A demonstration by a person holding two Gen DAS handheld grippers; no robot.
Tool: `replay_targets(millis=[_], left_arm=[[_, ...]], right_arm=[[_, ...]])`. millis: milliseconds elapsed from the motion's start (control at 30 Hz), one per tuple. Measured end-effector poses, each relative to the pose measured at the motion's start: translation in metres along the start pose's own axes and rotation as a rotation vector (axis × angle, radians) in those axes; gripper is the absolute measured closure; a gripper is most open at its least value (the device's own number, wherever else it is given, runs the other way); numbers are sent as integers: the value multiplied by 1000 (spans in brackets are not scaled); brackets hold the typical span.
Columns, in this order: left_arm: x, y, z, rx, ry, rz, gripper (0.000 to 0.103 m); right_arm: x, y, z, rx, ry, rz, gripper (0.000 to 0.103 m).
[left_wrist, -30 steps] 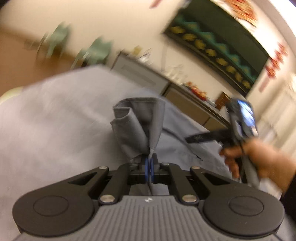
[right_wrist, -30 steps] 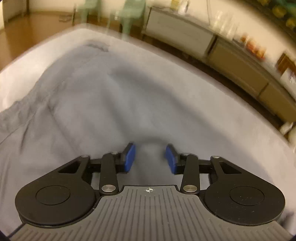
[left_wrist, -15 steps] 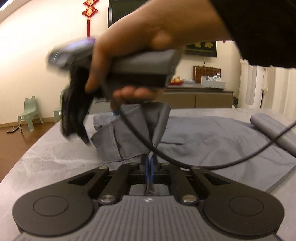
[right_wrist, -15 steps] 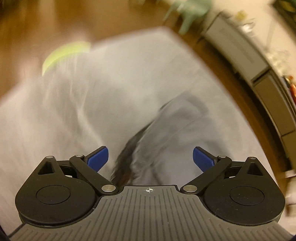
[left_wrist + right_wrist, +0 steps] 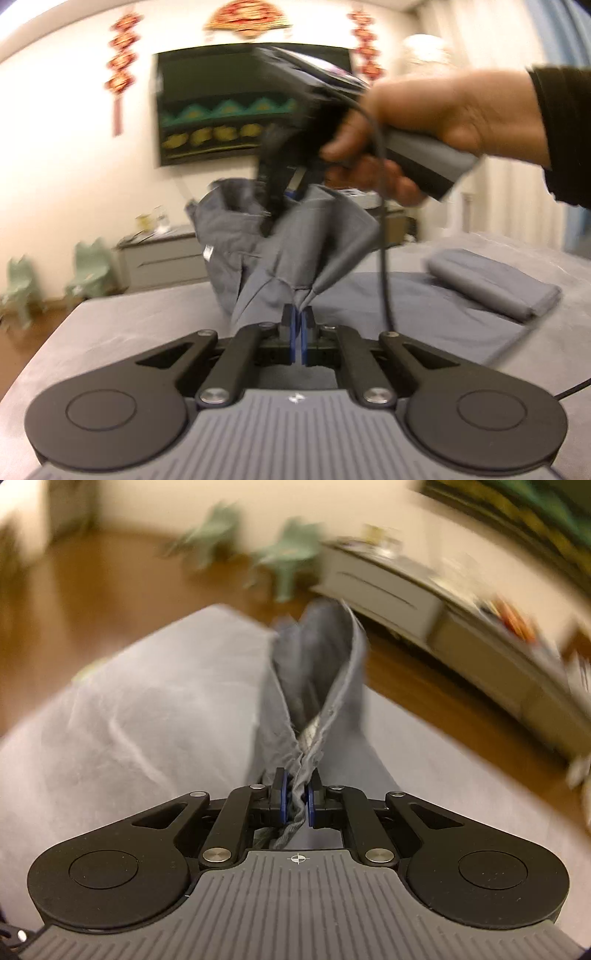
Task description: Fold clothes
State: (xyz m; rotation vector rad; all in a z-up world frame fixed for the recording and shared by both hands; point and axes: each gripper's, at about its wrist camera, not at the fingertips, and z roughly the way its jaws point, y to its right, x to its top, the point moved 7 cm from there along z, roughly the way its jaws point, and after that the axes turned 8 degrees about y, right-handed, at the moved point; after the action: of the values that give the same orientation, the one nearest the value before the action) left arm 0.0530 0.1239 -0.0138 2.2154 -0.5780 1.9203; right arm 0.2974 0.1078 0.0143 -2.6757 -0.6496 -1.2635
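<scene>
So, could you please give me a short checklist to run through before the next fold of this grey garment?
1. Left claw shut on the grey fabric garment: ok.
2. Right claw shut on a bunched edge of the garment: ok.
3. Lifted part hanging between both claws: ok.
4. Black cable away from the fabric: not ok, it hangs across the garment.
5. Folded grey cloth bundle out of the way: ok, it lies off to the right.
6. Edges aligned for folding: cannot tell, too blurred.

Grey garment (image 5: 295, 243), bunched and lifted at one end, the rest spread flat on the table
</scene>
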Motion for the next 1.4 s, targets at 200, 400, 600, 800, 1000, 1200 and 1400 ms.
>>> replay_targets(millis=[200, 400, 600, 800, 1000, 1200, 1400], left_arm=[[-18, 84, 37, -151, -70, 115, 99], [-46, 102, 42, -236, -144, 120, 91], [-18, 70, 34, -307, -93, -29, 88], [-22, 38, 86, -193, -259, -20, 85], [11, -16, 151, -132, -299, -79, 77], [-2, -35, 268, -83, -416, -57, 70], [-42, -47, 338, -75, -511, -110, 61]], right_arm=[[-121, 117, -8, -31, -13, 373, 94], [-184, 164, 26, -38, -28, 450, 93], [-168, 153, 28, -41, 25, 291, 93], [-167, 149, 17, -87, 46, 195, 55], [-162, 147, -75, -155, 199, 211, 45], [-205, 75, -79, -15, 124, 20, 58], [-226, 60, -75, -6, 35, -51, 56]])
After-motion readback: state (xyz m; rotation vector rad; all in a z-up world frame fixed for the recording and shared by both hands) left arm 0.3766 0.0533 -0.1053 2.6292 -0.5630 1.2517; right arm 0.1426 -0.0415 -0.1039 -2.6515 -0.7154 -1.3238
